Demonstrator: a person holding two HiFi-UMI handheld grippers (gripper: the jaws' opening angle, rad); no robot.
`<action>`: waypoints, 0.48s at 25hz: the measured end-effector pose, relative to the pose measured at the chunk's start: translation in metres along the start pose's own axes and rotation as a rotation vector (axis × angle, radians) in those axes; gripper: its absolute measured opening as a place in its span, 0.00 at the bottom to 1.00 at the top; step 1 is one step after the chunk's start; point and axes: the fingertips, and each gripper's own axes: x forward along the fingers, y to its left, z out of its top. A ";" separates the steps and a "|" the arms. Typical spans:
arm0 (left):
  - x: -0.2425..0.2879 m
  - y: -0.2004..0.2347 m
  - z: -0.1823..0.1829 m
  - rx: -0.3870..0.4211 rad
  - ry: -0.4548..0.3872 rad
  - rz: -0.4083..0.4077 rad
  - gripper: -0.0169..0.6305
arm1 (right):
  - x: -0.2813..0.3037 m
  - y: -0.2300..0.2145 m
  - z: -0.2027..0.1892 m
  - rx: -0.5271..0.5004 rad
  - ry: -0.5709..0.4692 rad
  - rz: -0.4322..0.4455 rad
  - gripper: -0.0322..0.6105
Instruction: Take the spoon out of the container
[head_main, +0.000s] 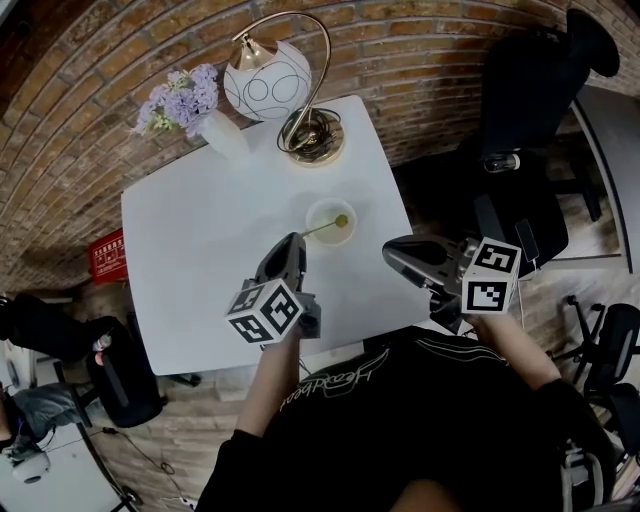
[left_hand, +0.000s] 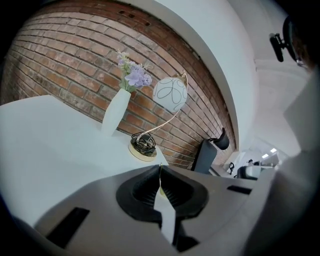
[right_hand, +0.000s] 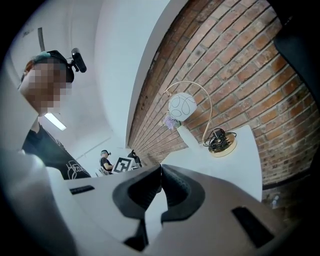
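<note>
A small white round container (head_main: 322, 209) stands on the white table (head_main: 200, 260), right of centre. A thin gold spoon (head_main: 322, 228) leans in it, bowl end inside and handle reaching down-left over the rim. My left gripper (head_main: 294, 241) is at the end of that handle with its jaws shut on it. In the left gripper view a thin gold sliver of the spoon (left_hand: 160, 187) shows between the closed pads of the left gripper (left_hand: 160, 169). My right gripper (head_main: 390, 252) hovers by the table's right edge, shut and empty, as the right gripper view also shows (right_hand: 161, 167).
A gold arc lamp with a white globe (head_main: 268, 82) and a white vase of purple flowers (head_main: 212, 125) stand at the table's far edge. A black office chair (head_main: 530, 130) is to the right, and a red box (head_main: 107, 256) lies on the floor to the left.
</note>
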 end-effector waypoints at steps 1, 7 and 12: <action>-0.004 -0.002 0.003 0.004 -0.008 -0.001 0.04 | -0.001 0.003 -0.001 -0.003 0.000 0.001 0.05; -0.035 -0.018 0.021 0.042 -0.068 -0.016 0.04 | -0.006 0.025 -0.001 -0.033 -0.016 0.011 0.05; -0.072 -0.040 0.036 0.080 -0.124 -0.049 0.04 | -0.008 0.049 -0.002 -0.066 -0.023 0.015 0.05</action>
